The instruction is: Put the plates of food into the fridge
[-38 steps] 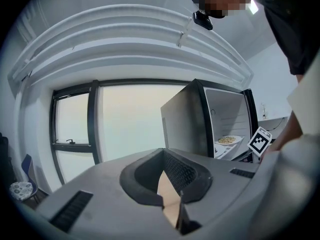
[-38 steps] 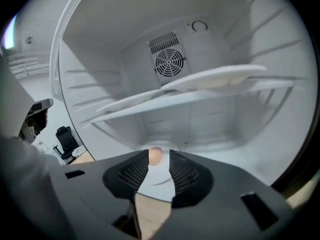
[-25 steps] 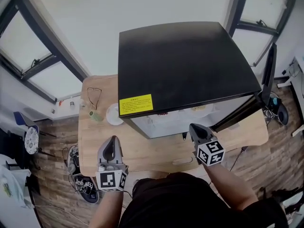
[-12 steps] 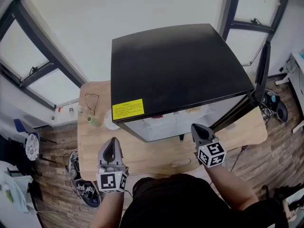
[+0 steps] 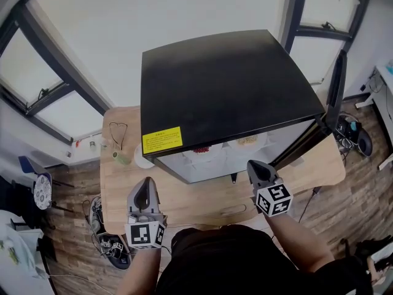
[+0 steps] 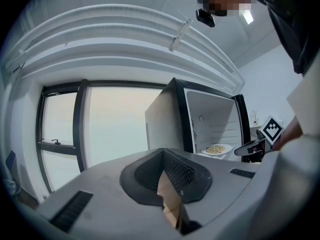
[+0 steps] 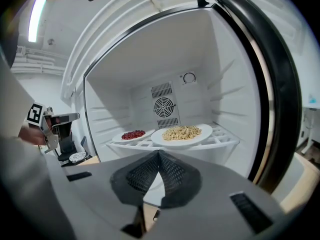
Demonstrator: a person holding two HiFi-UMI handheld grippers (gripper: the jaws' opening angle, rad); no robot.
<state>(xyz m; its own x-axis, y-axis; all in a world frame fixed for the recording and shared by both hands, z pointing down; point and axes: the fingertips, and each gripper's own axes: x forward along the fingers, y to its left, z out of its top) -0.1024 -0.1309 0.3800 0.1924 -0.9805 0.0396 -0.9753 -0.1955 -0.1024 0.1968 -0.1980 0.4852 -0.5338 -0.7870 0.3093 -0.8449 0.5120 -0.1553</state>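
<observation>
Both in: white plate of beige grains (image 7: 182, 133) and white plate of red bits (image 7: 132, 134) on white fridge shelf (image 7: 222, 139), dead ahead of right hand-held gripper (image 7: 159, 156). It and left hand-held gripper (image 6: 165, 156): jaws together, empty. Open black fridge door (image 5: 336, 82) far right, nearer the right one

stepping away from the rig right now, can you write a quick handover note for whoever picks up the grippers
Left gripper: shut, empty, over the wooden table in front of the fridge.
Right gripper: shut, empty, pointing into the open fridge.
Things: plate of red food and plate of pale food sit side by side on the fridge shelf. The fridge door stands open.
Done: both plates are in.
Left: probably closing the door. A white dish stands on the table beside the fridge; whether it holds food cannot be told, so check it.
</observation>
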